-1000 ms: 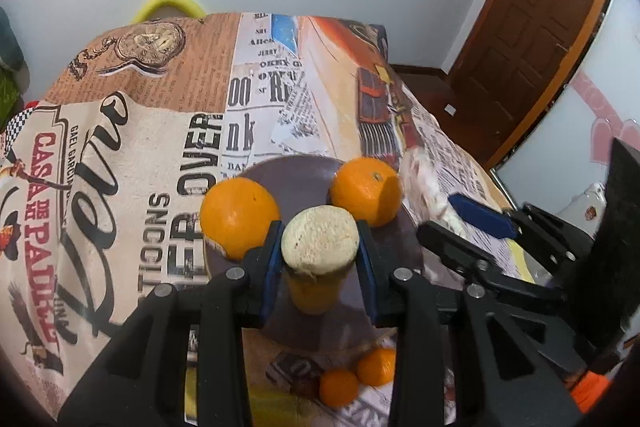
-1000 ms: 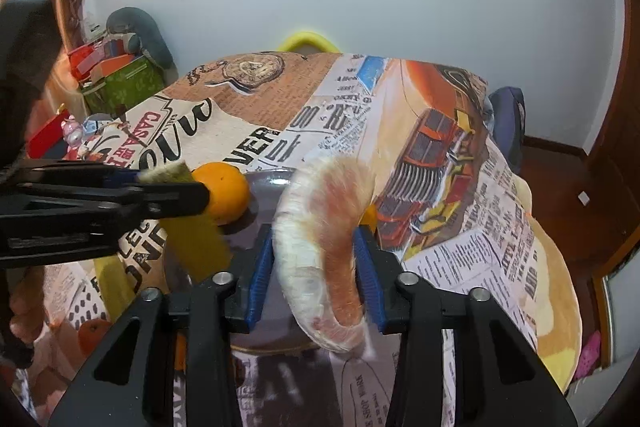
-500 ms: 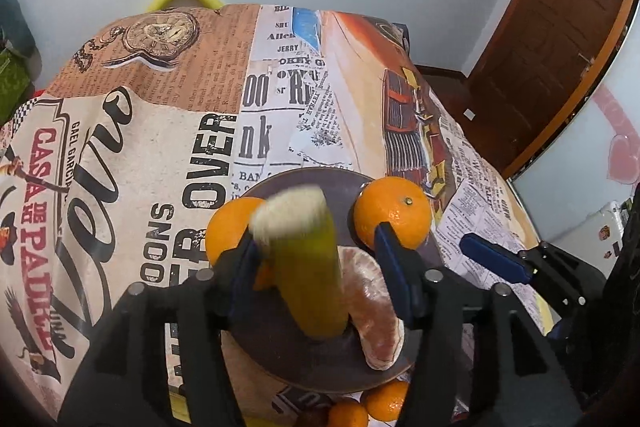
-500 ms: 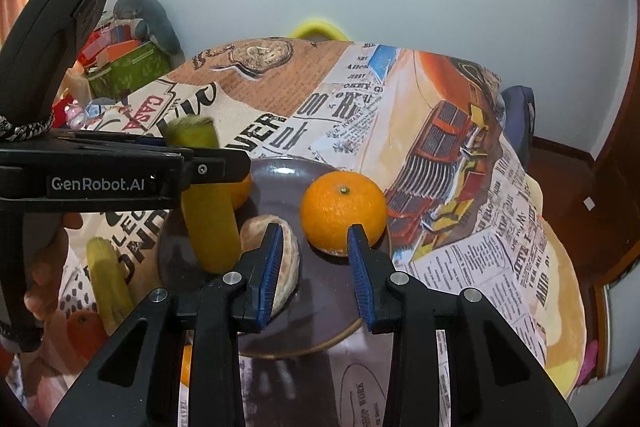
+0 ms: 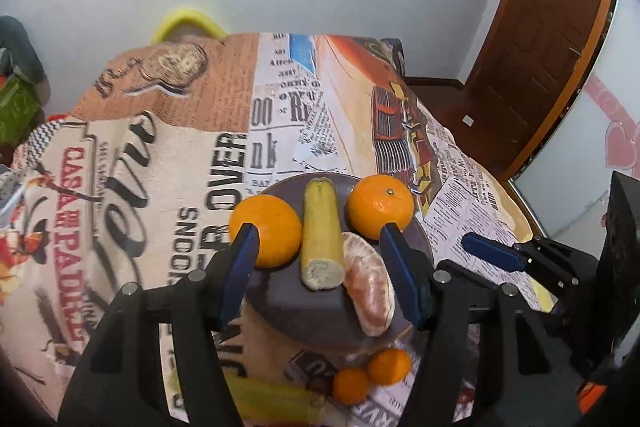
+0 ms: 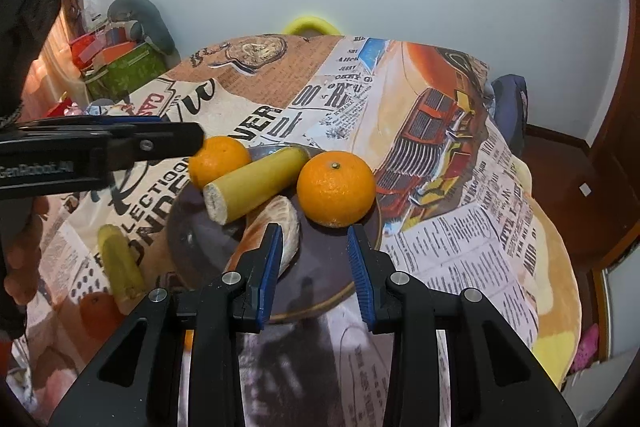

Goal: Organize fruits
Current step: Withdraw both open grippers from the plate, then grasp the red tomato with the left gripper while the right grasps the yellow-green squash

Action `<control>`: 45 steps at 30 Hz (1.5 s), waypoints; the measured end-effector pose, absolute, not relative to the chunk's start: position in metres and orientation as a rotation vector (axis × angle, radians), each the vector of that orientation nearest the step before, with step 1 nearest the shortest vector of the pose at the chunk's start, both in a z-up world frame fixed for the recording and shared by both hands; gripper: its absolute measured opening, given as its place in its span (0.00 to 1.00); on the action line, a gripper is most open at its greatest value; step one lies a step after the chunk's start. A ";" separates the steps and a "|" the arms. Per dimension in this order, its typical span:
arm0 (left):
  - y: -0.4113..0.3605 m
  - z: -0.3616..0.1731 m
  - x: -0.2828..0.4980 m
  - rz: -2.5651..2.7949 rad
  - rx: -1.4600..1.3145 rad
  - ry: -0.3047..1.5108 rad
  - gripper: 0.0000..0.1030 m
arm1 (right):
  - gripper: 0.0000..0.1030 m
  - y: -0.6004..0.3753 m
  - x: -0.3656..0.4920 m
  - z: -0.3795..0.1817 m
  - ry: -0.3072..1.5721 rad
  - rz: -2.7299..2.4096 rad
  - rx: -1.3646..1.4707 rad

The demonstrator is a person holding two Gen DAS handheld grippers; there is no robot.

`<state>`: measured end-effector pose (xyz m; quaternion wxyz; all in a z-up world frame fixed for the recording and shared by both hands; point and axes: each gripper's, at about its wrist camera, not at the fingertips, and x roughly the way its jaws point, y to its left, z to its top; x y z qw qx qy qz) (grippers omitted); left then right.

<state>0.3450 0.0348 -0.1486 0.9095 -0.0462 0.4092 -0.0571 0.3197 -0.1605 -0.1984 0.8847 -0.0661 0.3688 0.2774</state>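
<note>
While both grippers hover over the plate (image 5: 316, 311):
left gripper (image 5: 320, 263): jaws just spread wide, nothing pinched, stalk (image 5: 320, 227) lying between them on the plate
right gripper (image 6: 314, 259): jaws apart, empty
oranges (image 6: 335, 187): two, flanking the stalk
peeled segment (image 5: 370, 287): beside the stalk

Two oranges (image 5: 379, 207), cane stick (image 5: 321, 233), peeled segment (image 5: 370, 285) on plate (image 5: 304, 311)
</note>
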 end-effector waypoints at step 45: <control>0.081 -0.219 0.201 -0.055 -0.169 0.994 0.46 | 0.51 -0.113 0.219 -0.194 0.825 0.653 -0.243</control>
